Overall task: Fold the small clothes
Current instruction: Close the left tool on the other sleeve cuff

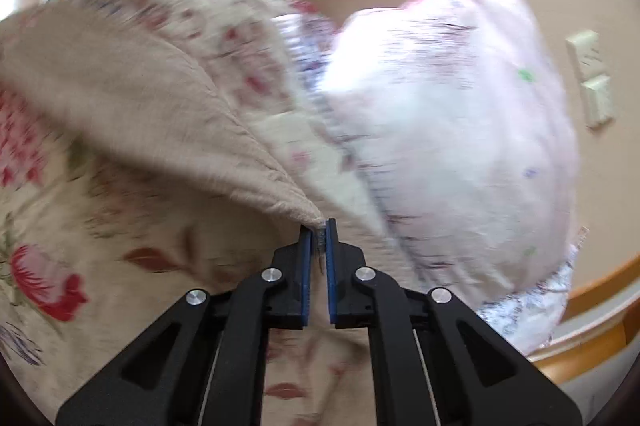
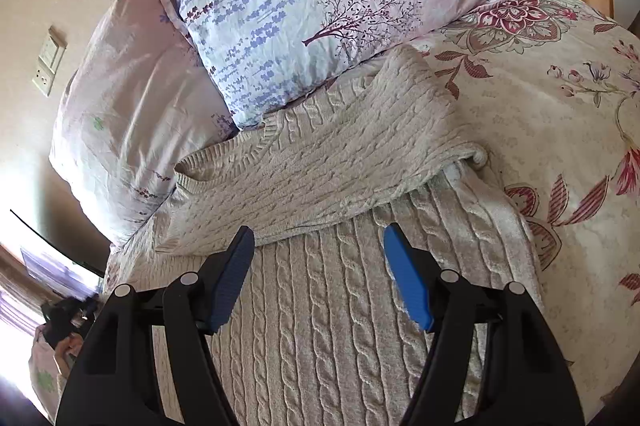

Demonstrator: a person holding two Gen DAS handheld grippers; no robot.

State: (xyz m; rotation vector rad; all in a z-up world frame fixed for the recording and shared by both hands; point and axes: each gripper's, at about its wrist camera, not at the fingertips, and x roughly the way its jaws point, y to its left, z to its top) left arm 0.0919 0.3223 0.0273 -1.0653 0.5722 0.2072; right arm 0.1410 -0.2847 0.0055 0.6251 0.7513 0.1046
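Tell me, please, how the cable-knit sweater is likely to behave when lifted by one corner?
Probably floppy: the sweater lies folded over itself, and the edge pinched by the left gripper drapes in a sagging curve. Its thick knit suggests fair weight and good grip.

Left wrist view looked forward along its fingers, very close to a lifted beige knit fabric edge (image 1: 224,161), blurred, facing the pale lilac printed pillow (image 1: 448,113) and beige wall. Right wrist view looked down from close above the cream cable-knit sweater (image 2: 320,266), toward the pillows. Both views shared pillow (image 2: 304,5), floral cream bedspread (image 1: 60,266), wall switch
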